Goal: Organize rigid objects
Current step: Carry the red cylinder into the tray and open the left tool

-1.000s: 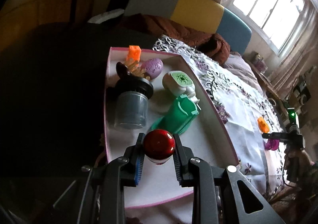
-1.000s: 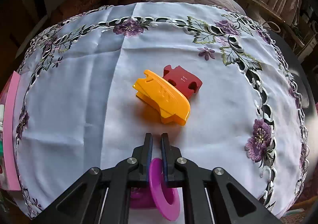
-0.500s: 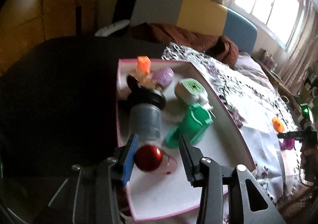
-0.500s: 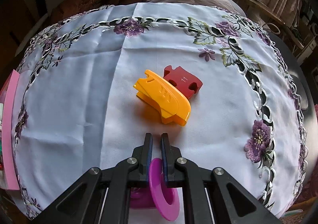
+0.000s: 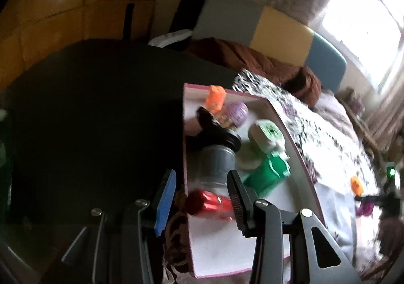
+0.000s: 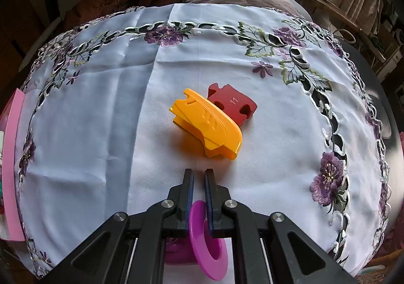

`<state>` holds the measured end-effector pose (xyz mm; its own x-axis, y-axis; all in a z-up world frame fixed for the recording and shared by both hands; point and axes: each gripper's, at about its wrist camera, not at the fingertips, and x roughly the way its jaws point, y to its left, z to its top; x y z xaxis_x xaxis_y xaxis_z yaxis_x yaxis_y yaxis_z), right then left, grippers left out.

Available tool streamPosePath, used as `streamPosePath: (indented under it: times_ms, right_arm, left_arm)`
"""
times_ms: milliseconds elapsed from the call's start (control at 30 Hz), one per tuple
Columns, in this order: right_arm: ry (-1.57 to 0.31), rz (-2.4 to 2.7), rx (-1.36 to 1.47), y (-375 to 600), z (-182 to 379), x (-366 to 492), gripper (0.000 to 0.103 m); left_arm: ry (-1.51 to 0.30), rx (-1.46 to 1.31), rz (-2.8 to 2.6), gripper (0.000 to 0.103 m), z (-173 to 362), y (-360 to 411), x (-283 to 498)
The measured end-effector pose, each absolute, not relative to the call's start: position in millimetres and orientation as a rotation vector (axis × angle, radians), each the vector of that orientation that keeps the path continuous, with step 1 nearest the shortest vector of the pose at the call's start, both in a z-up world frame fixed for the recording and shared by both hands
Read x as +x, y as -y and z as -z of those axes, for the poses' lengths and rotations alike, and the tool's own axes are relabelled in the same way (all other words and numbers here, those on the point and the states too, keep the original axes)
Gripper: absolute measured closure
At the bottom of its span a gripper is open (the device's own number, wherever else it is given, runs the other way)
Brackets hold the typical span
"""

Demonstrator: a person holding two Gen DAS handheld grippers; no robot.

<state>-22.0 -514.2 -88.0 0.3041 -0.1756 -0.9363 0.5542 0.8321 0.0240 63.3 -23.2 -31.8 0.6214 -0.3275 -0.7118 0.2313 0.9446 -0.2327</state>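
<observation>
Two tools are in use, one in each hand. The left tool (image 5: 202, 198) has its two fingers apart, and nothing is pinched between them. It hangs over the near left edge of a flat box (image 5: 255, 253) with a pink rim and a white floor. A red bottle (image 5: 209, 204) lies on its side in the box, right against that left edge, loose in the gap between the fingers. The picture is blurry, so I cannot tell if the right finger brushes it.

Farther in, the box is crowded. A gray jar with a black lid (image 5: 217, 158) stands by the left wall. A green bottle (image 5: 267, 175) lies beside it. A pale green gadget (image 5: 265, 135), a purple egg (image 5: 237, 112) and an orange block (image 5: 215, 98) sit toward the far end. The near part of the box floor is bare, so there is room to move there.

The right tool (image 6: 198, 185) is clamped shut on a purple ring (image 6: 207, 236), held on its edge just above the white flowered cloth (image 6: 88, 112) on the desk. Just ahead lies a yellow clip (image 6: 209, 125), and a dark red piece (image 6: 232, 105) touches it from behind. Wide bare cloth lies on both sides. The box's pink edge (image 6: 11, 158) shows far to the left.
</observation>
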Motion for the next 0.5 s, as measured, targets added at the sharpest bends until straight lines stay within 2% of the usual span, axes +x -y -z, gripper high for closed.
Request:
streamPosePath:
  times_ms: [133, 233, 500]
  right_arm:
    - [-1.160, 0.494, 0.420, 518.2, 87.8, -23.5, 0.094]
    - [-1.140, 0.464, 0.516, 526.2, 87.0, -27.5, 0.084]
    - [-1.122, 0.468, 0.615, 536.9, 85.9, -35.6, 0.081]
  left_arm:
    - [-0.831, -0.058, 0.377, 0.060, 29.3, 43.6, 52.6]
    - [-0.835, -0.020, 0.430, 0.060, 29.5, 59.6, 44.2]
    - [-0.858, 0.008, 0.492, 0.060, 32.1, 77.4, 31.6]
